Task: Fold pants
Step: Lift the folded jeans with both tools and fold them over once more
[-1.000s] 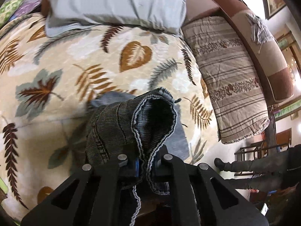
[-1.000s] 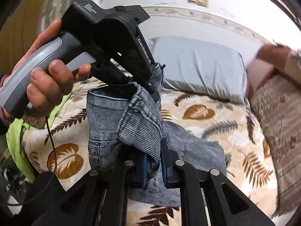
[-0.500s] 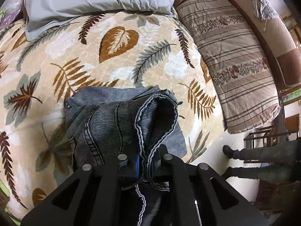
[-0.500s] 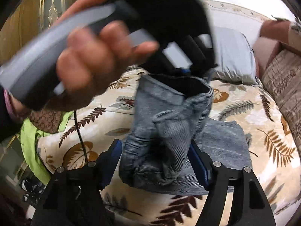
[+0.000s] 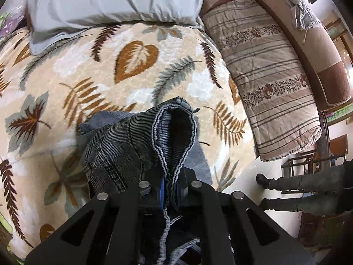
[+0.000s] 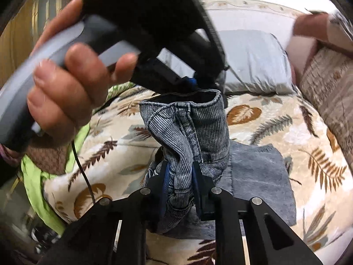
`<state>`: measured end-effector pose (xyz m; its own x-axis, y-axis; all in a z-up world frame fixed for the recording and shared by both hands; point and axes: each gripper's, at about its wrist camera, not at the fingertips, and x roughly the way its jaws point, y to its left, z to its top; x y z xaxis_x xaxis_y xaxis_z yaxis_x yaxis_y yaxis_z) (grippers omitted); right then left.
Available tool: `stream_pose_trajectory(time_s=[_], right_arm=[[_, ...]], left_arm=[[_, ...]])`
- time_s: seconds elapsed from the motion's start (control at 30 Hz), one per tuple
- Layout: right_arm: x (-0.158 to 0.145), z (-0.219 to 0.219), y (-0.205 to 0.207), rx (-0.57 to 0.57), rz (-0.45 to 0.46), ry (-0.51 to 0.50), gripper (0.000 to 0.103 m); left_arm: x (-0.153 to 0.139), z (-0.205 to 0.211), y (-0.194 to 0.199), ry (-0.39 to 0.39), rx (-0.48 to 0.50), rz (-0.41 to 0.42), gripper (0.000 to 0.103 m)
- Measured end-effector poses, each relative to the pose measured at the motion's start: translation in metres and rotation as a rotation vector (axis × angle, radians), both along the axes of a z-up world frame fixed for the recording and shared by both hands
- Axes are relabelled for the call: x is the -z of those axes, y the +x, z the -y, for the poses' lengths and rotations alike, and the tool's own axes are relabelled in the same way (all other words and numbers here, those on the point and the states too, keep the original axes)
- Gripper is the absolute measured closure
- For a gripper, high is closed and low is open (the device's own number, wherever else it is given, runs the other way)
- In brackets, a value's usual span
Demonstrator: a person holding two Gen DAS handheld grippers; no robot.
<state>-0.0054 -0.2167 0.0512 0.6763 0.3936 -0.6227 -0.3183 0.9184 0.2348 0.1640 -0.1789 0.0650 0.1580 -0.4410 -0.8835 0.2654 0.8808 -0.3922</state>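
Observation:
The grey-blue jeans (image 5: 123,145) are lifted at one end above a leaf-patterned bedspread (image 5: 88,70). My left gripper (image 5: 171,190) is shut on a stitched edge of the jeans. In the right wrist view my right gripper (image 6: 179,176) is shut on a bunched fold of the jeans (image 6: 189,130). The left gripper (image 6: 198,81), held by a hand, grips the top edge there. The lower part of the jeans (image 6: 258,176) lies flat on the bed.
A grey pillow (image 5: 114,2) lies at the head of the bed. A striped folded blanket (image 5: 264,72) lies along the right side. A green cloth (image 6: 35,176) hangs at the left bed edge. A person's legs (image 5: 297,183) stand beside the bed.
My right gripper was open half a second ago and has closed on the bunched jeans. The left gripper keeps its hold and has lifted slightly.

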Motion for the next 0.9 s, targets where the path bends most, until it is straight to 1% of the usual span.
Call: stream_pose_trajectory(time_s=[0.1,0.2,0.27,0.33,0.4,0.5,0.6,0.73,0.83,0.9], right_arm=[[0.004,0.029,0.001,0.059,-0.043,0.077,0.084],[0.012,0.058,0.005,0.115,-0.102,0.167,0.084],[0.021,0.078,0.005,0.145,-0.137,0.232,0.085],[0.028,0.091,0.004,0.165,-0.156,0.27,0.085],[0.038,0.105,0.004,0.184,-0.191,0.321,0.085],[0.057,0.124,0.005,0.209,-0.242,0.398,0.085],[0.077,0.141,0.004,0.236,-0.3,0.473,0.085],[0.096,0.155,0.003,0.257,-0.351,0.543,0.085],[0.107,0.164,0.004,0.263,-0.384,0.6,0.084],[0.116,0.169,0.005,0.265,-0.415,0.652,0.079]], left_arm=[[0.003,0.026,0.001,0.003,0.037,-0.004,0.098],[0.014,0.055,0.003,0.026,0.071,-0.021,0.098],[0.025,0.076,0.004,0.048,0.093,-0.037,0.098],[0.038,0.094,0.005,0.071,0.113,-0.054,0.098],[0.051,0.113,0.006,0.117,0.138,-0.059,0.098],[0.07,0.132,0.007,0.17,0.16,-0.073,0.098],[0.086,0.142,0.009,0.207,0.165,-0.089,0.097],[0.104,0.152,0.012,0.246,0.166,-0.102,0.097],[0.111,0.158,0.015,0.27,0.162,-0.098,0.092],[0.114,0.163,0.016,0.294,0.153,-0.083,0.084]])
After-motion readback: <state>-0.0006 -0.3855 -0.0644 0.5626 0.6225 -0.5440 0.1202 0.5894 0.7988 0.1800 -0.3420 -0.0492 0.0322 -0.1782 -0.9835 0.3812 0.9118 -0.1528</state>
